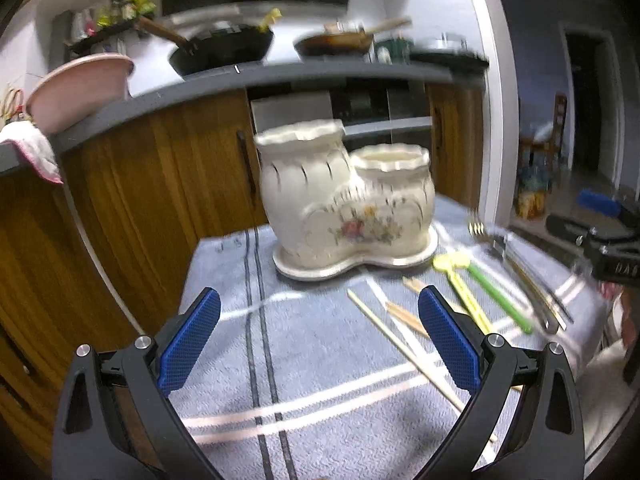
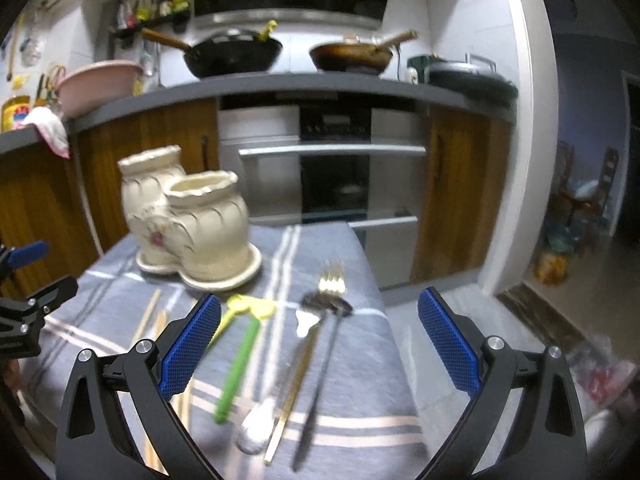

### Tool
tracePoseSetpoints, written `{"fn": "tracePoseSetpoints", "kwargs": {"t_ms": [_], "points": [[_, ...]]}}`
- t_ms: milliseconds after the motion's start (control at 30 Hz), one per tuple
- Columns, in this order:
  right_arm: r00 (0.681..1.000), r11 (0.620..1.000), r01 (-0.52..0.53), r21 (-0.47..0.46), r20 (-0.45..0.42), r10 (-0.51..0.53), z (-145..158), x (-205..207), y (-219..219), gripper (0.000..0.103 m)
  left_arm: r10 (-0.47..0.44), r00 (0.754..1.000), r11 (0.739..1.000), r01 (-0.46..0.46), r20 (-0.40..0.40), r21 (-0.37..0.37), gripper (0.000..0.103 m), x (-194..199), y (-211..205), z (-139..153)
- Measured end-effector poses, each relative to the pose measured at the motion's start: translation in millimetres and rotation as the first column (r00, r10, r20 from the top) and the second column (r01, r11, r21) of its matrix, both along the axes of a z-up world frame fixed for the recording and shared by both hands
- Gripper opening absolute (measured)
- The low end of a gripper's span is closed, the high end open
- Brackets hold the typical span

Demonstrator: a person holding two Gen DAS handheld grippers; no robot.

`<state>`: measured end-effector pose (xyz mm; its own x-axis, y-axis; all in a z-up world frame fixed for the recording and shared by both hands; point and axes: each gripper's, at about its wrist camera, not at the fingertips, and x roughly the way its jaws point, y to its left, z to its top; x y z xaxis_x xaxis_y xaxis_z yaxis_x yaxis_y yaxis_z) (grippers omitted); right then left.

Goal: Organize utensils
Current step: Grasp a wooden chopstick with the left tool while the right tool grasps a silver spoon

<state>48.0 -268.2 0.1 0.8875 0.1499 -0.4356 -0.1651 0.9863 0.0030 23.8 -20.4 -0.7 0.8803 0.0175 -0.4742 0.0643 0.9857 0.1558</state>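
Nothing held yet. Left gripper (image 1: 319,344) spread wide and empty over the grey striped cloth (image 1: 320,360) on the tabletop; right gripper (image 2: 319,344) likewise wide and empty.

Cream ceramic two-pot utensil holder with a floral print (image 1: 344,200) upright on its tray at the far side of the cloth, both mouths apparently empty, dead ahead of the left gripper and off to the left of the right one.

Utensils all flat on the cloth, between holder and camera, handles toward the near edge: pale wooden chopsticks (image 1: 400,344) just beside and partly under the left gripper's right finger; yellow plastic spoon (image 1: 464,292) and green plastic spoon (image 2: 236,368) next; then gold-handled spoon (image 2: 292,384), dark-handled spoon (image 2: 316,368) and gold-tined fork (image 2: 332,280), fork head farthest out.

Metal pieces squarely between the right gripper's fingers in its own view, long axes running away from the camera, roughly along the gripper's pointing direction. Likely the right hand's pick, then: nearer to the metal, with the holder up and to the left. Chopsticks closer to the left hand. Motion blur throughout, so fine contact unclear.
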Motion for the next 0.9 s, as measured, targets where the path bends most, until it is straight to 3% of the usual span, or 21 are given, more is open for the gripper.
{"fn": "tracePoseSetpoints", "kwargs": {"t_ms": [100,133,300,367,433,633,733,900], "points": [[0.996,1.000,0.012,0.006,-0.091,-0.011,-10,12,-8,0.098,-0.010,0.996,1.000,0.009,-0.092,-0.012,0.094,15,-6,-7],[0.993,1.000,0.011,0.011,-0.117,-0.009,-13,15,-8,0.098,-0.011,0.993,1.000,0.010,-0.114,-0.007,0.088,19,-8,-10],[0.973,1.000,0.026,0.000,-0.229,-0.025,-30,30,-14,0.093,-0.022,0.971,1.000,0.020,-0.239,-0.010,0.075,37,-16,-28],[0.968,1.000,0.028,-0.009,-0.250,-0.029,-33,34,-12,0.084,-0.026,0.964,1.000,0.024,-0.265,-0.008,0.068,41,-19,-31],[0.962,0.999,0.030,-0.027,-0.270,-0.037,-36,39,-10,0.068,-0.030,0.958,1.000,0.030,-0.284,-0.005,0.062,42,-22,-35],[0.945,0.999,0.012,-0.048,-0.325,-0.027,-43,54,2,0.044,-0.051,0.937,0.999,0.048,-0.346,-0.015,0.043,46,-27,-41],[0.939,0.997,0.016,-0.071,-0.342,-0.039,-46,63,5,0.036,-0.056,0.933,0.998,0.056,-0.355,-0.010,0.039,47,-28,-44],[0.927,0.999,0.030,-0.038,-0.372,-0.042,-46,82,4,0.034,-0.073,0.915,0.997,0.057,-0.396,-0.051,0.036,59,-25,-45]]}}
